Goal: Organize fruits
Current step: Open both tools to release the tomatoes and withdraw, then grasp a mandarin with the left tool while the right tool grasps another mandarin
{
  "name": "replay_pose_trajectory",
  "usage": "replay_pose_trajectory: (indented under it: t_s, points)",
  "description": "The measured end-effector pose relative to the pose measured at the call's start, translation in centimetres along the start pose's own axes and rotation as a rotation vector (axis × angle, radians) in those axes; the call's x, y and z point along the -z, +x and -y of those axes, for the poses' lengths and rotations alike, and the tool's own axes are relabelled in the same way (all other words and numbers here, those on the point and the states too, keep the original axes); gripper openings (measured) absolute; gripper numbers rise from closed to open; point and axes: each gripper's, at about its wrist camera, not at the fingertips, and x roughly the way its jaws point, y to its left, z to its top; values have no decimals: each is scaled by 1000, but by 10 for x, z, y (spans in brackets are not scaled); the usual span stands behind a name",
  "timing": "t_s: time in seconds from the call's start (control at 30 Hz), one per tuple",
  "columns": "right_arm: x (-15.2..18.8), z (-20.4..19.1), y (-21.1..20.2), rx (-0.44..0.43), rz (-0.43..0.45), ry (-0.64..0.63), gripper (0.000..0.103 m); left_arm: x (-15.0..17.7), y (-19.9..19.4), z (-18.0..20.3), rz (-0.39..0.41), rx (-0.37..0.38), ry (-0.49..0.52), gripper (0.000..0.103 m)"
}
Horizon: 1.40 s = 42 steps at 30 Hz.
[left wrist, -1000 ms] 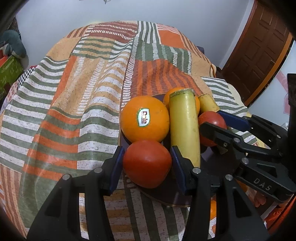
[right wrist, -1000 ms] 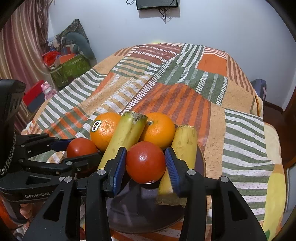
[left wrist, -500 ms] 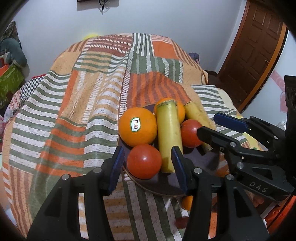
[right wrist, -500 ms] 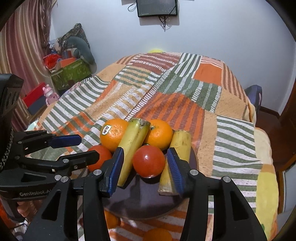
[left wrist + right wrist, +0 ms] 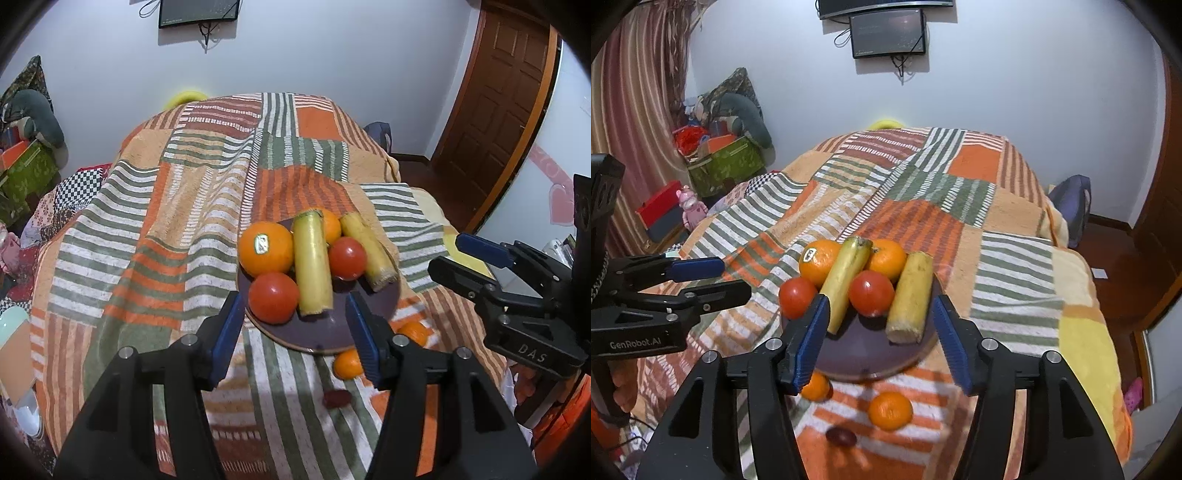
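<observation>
— Fruits sit together on the dark plate (image 5: pixel 332 334), which rests on the striped patchwork blanket (image 5: pixel 177 206). Where are the tools?

— Both are short of the plate, on its near side. The left gripper (image 5: pixel 295 334) has its blue pads apart, with nothing between them; the jaws have just been opening. Seen from the left wrist, the nearest tomato (image 5: pixel 273 297) lies just beyond the left pad, free of it.

— And the other one?

— The right gripper (image 5: pixel 879 341) is also spread, with nothing gripped (its jaws have just been widening too). Past its tips lie the second tomato (image 5: pixel 871 293) and a banana piece (image 5: pixel 910 297), both resting on the plate.

— What else is on the plate?

— A longer banana piece (image 5: pixel 312 267) down the middle, a stickered orange (image 5: pixel 266 249) to its left, and another orange (image 5: pixel 886 258) behind.

— Anything off the plate?

— Two small oranges (image 5: pixel 890 410) (image 5: pixel 815 386) lie on the blanket near the plate's near rim, with a small dark reddish fruit (image 5: pixel 841 436) closer still; I cannot tell what kind.
</observation>
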Motion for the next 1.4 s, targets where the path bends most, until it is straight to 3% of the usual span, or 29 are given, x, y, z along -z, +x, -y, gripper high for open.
replay_pose_trajectory:
  t_s: [0.33,0.63,1.03,1.3,1.4]
  points:
    - [32,11,-10,9,-51,31,55,27,5,24,-67,12,33,57]
    - [62,17,10,-23,-137,79,55,45,36,38,-163,38,41,57]
    - [78,22,38,-82,-202,125,54,53,75,48,-239,49,56,57]
    - [80,23,46,-127,-209,133,35,55,88,53,-267,69,57,41]
    - [80,20,45,-122,-202,123,35,56,89,51,-263,57,57,36]
